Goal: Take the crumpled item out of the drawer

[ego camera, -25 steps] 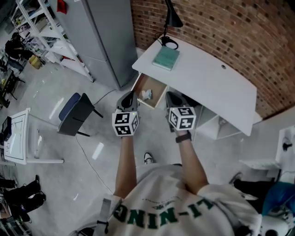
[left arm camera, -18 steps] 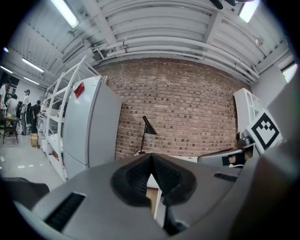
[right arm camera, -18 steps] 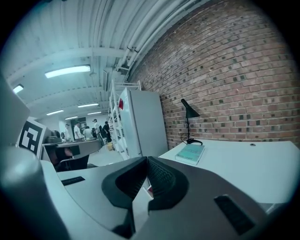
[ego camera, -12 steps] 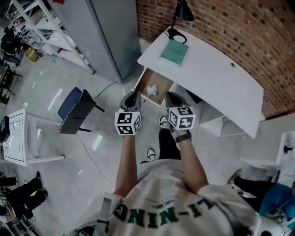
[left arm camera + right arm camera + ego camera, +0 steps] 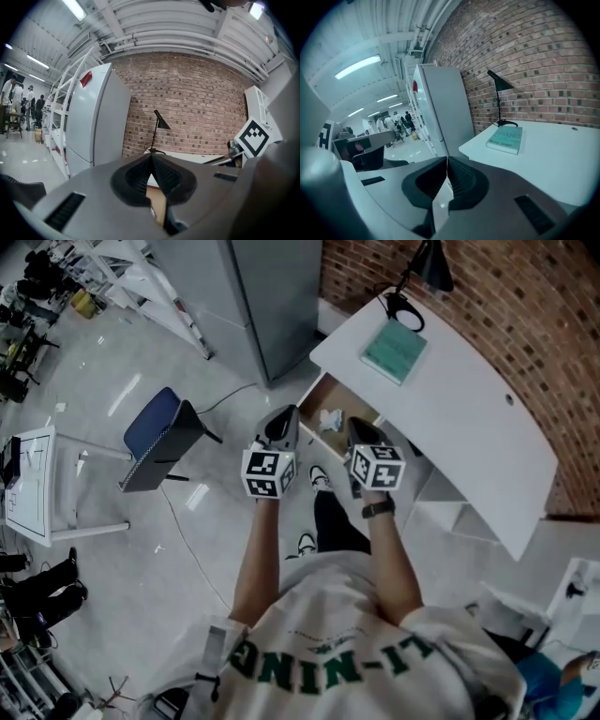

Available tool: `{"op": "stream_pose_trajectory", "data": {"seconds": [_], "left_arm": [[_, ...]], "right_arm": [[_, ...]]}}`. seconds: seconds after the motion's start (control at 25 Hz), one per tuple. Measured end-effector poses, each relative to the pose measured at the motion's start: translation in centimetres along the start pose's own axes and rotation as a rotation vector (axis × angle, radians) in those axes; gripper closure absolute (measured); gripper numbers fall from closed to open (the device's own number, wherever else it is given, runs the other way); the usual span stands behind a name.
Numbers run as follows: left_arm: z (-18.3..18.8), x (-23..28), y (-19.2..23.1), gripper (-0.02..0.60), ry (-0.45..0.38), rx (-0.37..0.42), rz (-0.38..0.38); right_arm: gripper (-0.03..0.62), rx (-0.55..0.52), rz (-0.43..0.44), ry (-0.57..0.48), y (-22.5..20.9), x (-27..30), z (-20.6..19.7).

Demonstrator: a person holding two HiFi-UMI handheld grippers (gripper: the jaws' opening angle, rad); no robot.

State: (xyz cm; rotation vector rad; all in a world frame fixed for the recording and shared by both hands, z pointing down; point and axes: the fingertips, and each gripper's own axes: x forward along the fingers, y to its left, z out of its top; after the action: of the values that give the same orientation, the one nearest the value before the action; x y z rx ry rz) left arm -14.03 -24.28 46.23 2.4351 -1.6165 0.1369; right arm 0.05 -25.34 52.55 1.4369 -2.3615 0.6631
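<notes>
The open wooden drawer juts from the front edge of the curved white desk, its mouth facing upward. The small whitish crumpled item lies inside it, just ahead of the fingers and between the two pairs. It looks like a rumpled, lumpy wad, too small to tell its long axis or which way it points. The left gripper has its fingers pressed together on nothing, and so does the right gripper. Grey floor spreads left of the left fingers, with a blue chair well apart. A teal book lies on the desk beyond the right fingers.
</notes>
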Motion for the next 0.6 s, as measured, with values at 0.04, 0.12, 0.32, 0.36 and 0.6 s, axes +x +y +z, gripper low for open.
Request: {"op": "stream_pose_trajectory", "data": {"seconds": [0.04, 0.12, 0.32, 0.36, 0.6], "left_arm": [[-0.4, 0.7, 0.4, 0.589, 0.01, -0.004, 0.0], [-1.3, 2.3, 1.2, 0.588, 0.031, -0.02, 0.004], [-3.4, 6.1, 2.2, 0.589, 0.082, -0.059, 0.002], [-4.0, 6.9, 2.3, 0.588, 0.093, -0.063, 0.0], [-7.3, 10.2, 3.8, 0.588, 0.141, -0.086, -0.001]], "right_arm": [[0.589, 0.005, 0.002, 0.017, -0.2, 0.9, -0.2], [0.589, 0.012, 0.008, 0.054, -0.7, 2.7, -0.6], [0.589, 0.026, 0.02, 0.154, -2.4, 6.7, -2.8], [0.589, 0.023, 0.021, 0.175, -2.9, 7.4, -3.5], [0.589, 0.017, 0.024, 0.298, -5.1, 11.7, -7.9]]}}
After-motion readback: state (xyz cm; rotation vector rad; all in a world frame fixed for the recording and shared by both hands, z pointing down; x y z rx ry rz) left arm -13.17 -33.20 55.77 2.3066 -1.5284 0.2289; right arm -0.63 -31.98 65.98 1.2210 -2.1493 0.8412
